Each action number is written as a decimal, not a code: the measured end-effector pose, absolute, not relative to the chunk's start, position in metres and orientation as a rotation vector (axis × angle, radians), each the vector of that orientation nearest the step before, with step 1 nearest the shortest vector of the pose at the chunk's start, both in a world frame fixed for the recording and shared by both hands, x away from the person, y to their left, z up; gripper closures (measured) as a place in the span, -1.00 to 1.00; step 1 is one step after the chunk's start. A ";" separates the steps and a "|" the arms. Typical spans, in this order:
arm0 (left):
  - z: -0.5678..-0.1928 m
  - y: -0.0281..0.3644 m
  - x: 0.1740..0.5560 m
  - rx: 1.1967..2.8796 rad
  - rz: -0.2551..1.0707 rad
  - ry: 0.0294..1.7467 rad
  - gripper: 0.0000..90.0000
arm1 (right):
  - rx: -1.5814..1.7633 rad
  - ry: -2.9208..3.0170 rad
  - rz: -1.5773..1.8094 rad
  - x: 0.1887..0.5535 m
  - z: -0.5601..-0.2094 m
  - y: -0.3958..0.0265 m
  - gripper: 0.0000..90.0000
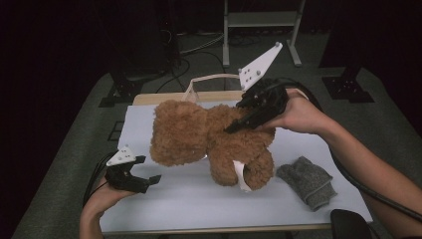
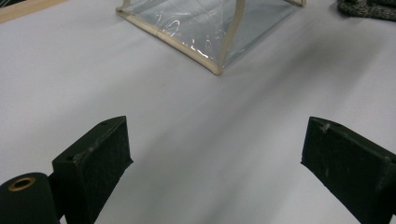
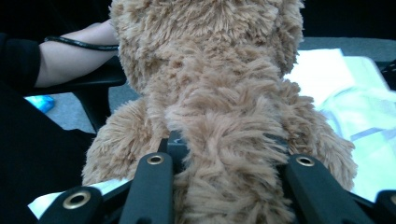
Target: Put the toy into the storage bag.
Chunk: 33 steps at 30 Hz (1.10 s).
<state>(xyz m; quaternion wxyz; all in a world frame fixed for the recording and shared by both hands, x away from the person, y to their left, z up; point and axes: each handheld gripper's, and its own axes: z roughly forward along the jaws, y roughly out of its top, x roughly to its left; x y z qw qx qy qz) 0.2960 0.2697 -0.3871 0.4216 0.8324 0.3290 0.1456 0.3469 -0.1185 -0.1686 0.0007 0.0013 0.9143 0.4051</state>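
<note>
A fluffy brown teddy bear (image 1: 199,134) hangs lifted over the middle of the white table (image 1: 189,204). My right gripper (image 1: 236,125) comes in from the right and is shut on the plush of its body. In the right gripper view the bear (image 3: 210,93) bulges between the two black jaws of the right gripper (image 3: 229,177). A white tag (image 1: 240,175) shows on one bear leg. My left gripper (image 1: 148,169) rests low at the table's front left, open with nothing in it. Between the spread jaws of the left gripper (image 2: 215,158) lies bare tabletop.
A clear plastic bag with beige trim (image 2: 205,28) lies behind the bear, its handle (image 1: 209,78) standing up at the table's far edge. A grey knit cloth (image 1: 306,180) lies at the front right. A metal frame (image 1: 259,20) stands on the floor beyond.
</note>
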 end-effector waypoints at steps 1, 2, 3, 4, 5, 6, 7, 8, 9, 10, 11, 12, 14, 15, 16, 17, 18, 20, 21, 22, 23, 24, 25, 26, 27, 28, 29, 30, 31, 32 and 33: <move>-0.388 0.269 0.296 2.086 0.362 0.821 -0.84 | -0.001 2.864 1.265 0.348 -0.163 -0.118 0.45; -0.388 0.269 0.297 2.086 0.361 0.821 -0.84 | -0.001 2.858 1.261 0.349 -0.158 -0.117 0.45; -0.389 0.268 0.297 2.086 0.356 0.821 -0.85 | 0.002 2.853 1.254 0.350 -0.153 -0.116 0.45; -0.389 0.268 0.297 2.090 0.356 0.820 -0.85 | 0.006 2.849 1.252 0.352 -0.146 -0.115 0.45; -0.389 0.268 0.297 2.089 0.355 0.821 -0.84 | 0.003 2.848 1.252 0.353 -0.143 -0.114 0.45; -0.389 0.268 0.297 2.093 0.349 0.820 -0.85 | 0.010 2.843 1.251 0.357 -0.134 -0.113 0.45; -0.389 0.268 0.298 2.096 0.353 0.815 -0.85 | 0.010 2.843 1.251 0.357 -0.134 -0.113 0.45; -0.389 0.268 0.297 2.087 0.353 0.820 -0.84 | 0.008 2.831 1.240 0.361 -0.126 -0.110 0.45; -0.389 0.268 0.297 2.087 0.353 0.820 -0.84 | 0.008 2.831 1.240 0.361 -0.126 -0.110 0.45; -0.389 0.269 0.297 2.086 0.353 0.820 -0.84 | 0.019 2.828 1.237 0.364 -0.122 -0.109 0.45; -0.389 0.269 0.297 2.083 0.353 0.818 -0.84 | 0.023 2.826 1.238 0.366 -0.119 -0.109 0.45; -0.389 0.269 0.297 2.084 0.352 0.815 -0.84 | 0.026 2.825 1.242 0.369 -0.116 -0.108 0.45; -0.390 0.270 0.297 2.085 0.347 0.815 -0.84 | 0.032 2.827 1.245 0.374 -0.109 -0.106 0.45; -0.390 0.271 0.297 2.085 0.347 0.817 -0.84 | 0.031 2.827 1.242 0.376 -0.107 -0.105 0.45; -0.390 0.271 0.297 2.083 0.348 0.819 -0.84 | 0.031 2.821 1.235 0.381 -0.101 -0.103 0.45; -0.390 0.272 0.297 2.080 0.350 0.823 -0.84 | 0.031 2.821 1.235 0.381 -0.101 -0.103 0.45; -0.390 0.273 0.297 2.079 0.351 0.824 -0.85 | 0.044 2.816 1.225 0.386 -0.097 -0.100 0.45; -0.390 0.274 0.297 2.074 0.350 0.828 -0.85 | 0.048 2.813 1.227 0.388 -0.095 -0.100 0.45; -0.390 0.275 0.297 2.073 0.348 0.829 -0.84 | 0.057 2.807 1.234 0.392 -0.093 -0.099 0.45; -0.392 0.275 0.297 2.074 0.345 0.833 -0.84 | 0.062 2.808 1.242 0.397 -0.091 -0.098 0.45; -0.392 0.275 0.297 2.074 0.345 0.833 -0.85 | 0.062 2.808 1.242 0.397 -0.091 -0.098 0.45; -0.393 0.276 0.297 2.080 0.344 0.835 -0.85 | 0.070 2.809 1.244 0.402 -0.090 -0.096 0.45; -0.393 0.276 0.297 2.080 0.344 0.835 -0.85 | 0.070 2.809 1.244 0.402 -0.090 -0.096 0.45; -0.393 0.275 0.297 2.078 0.342 0.838 -0.85 | 0.073 2.807 1.243 0.404 -0.089 -0.095 0.45; -0.393 0.275 0.298 2.074 0.341 0.837 -0.84 | 0.076 2.807 1.240 0.407 -0.089 -0.094 0.45; -0.393 0.275 0.298 2.073 0.342 0.836 -0.84 | 0.086 2.806 1.230 0.412 -0.087 -0.092 0.45; -0.394 0.275 0.298 2.073 0.341 0.836 -0.84 | 0.086 2.806 1.230 0.412 -0.087 -0.092 0.45; -0.394 0.275 0.298 2.078 0.339 0.836 -0.84 | 0.092 2.803 1.226 0.417 -0.086 -0.090 0.45; -0.394 0.275 0.298 2.079 0.340 0.837 -0.84 | 0.092 2.803 1.226 0.417 -0.086 -0.090 0.45; -0.394 0.275 0.298 2.079 0.339 0.838 -0.85 | 0.094 2.801 1.224 0.420 -0.085 -0.090 0.45; -0.394 0.275 0.298 2.079 0.339 0.838 -0.84 | 0.098 2.797 1.223 0.424 -0.083 -0.089 0.45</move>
